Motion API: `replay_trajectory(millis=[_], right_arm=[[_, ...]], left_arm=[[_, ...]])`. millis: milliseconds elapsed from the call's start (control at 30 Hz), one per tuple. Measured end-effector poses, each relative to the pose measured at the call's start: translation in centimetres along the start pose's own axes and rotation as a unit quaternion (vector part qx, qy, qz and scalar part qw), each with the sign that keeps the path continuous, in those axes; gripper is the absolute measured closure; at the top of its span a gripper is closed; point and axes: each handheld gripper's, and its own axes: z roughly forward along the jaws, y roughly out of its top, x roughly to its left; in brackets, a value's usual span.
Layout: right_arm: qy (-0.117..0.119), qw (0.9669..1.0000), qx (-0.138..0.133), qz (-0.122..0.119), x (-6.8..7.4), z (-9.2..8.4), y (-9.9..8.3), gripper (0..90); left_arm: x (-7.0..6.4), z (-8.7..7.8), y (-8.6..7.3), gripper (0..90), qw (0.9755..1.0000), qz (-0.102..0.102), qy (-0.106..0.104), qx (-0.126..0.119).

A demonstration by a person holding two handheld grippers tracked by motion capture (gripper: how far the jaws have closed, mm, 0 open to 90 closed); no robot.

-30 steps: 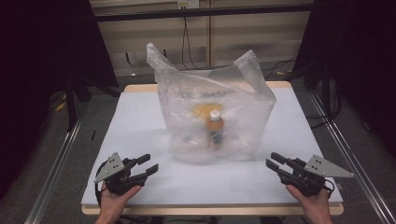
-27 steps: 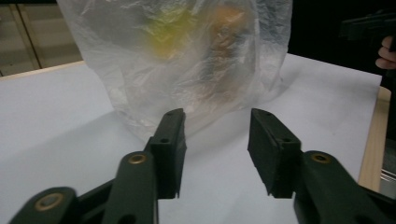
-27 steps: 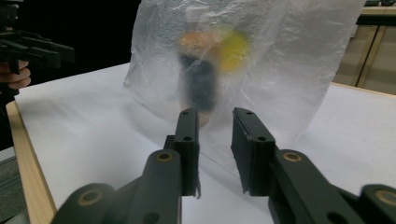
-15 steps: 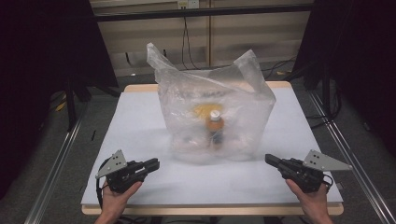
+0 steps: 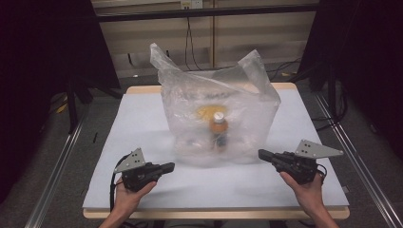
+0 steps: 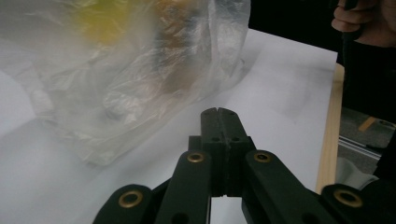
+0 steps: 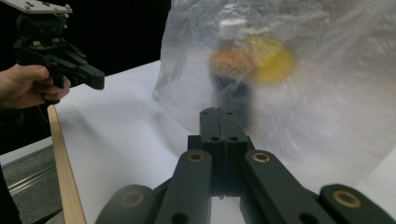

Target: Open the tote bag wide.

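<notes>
A clear plastic bag [image 5: 237, 95] stands open-topped on the white table cover [image 5: 142, 118]. Inside it are a bottle [image 5: 219, 129] with a white cap and orange label, and something yellow [image 5: 208, 112] behind it. My left gripper [image 5: 171, 166] is held in front of the bag to its left and points right. Its jaws have just been closing and now meet with nothing between them [image 6: 218, 112]. My right gripper [image 5: 261, 153] is to the bag's front right, pointing left, and is shut and empty [image 7: 217, 111]. Neither gripper touches the bag [image 6: 130, 70]. The bottle [image 7: 232, 79] looks blurred through the plastic.
The table's wooden edge [image 5: 214, 213] runs along the front, with metal rails [image 5: 57, 175] on the floor at both sides. Cables hang on the wall behind the table. In the right gripper view the left gripper [image 7: 95, 79] is at the upper left.
Both grippers' jaws went from open to shut with nothing in them. Both hands moved a little inward towards the bag, and the right one rose slightly. The bag has not moved.
</notes>
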Motion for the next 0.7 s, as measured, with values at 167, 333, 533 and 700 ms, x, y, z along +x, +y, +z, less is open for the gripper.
replay_trajectory(millis=[167,333,533,700], right_arm=[[-0.003,1.0,-0.007,-0.004,-0.2,0.7,1.1,90.0],[0.009,0.9999,-0.012,-0.004,-0.5,1.2,2.0,90.0],[0.021,0.9995,-0.025,0.002,-0.9,2.2,3.8,90.0],[0.029,0.9991,-0.03,0.0,-1.3,3.1,4.8,90.0]], left_arm=[[0.0,0.7,1.1,90.0,1.0,0.0,-0.007,-0.005],[0.1,1.0,2.2,90.0,0.9998,0.003,-0.01,-0.019],[0.9,1.7,3.7,90.0,0.9995,-0.001,-0.005,-0.031],[1.8,1.9,4.3,90.0,0.9994,-0.004,0.006,-0.033]])
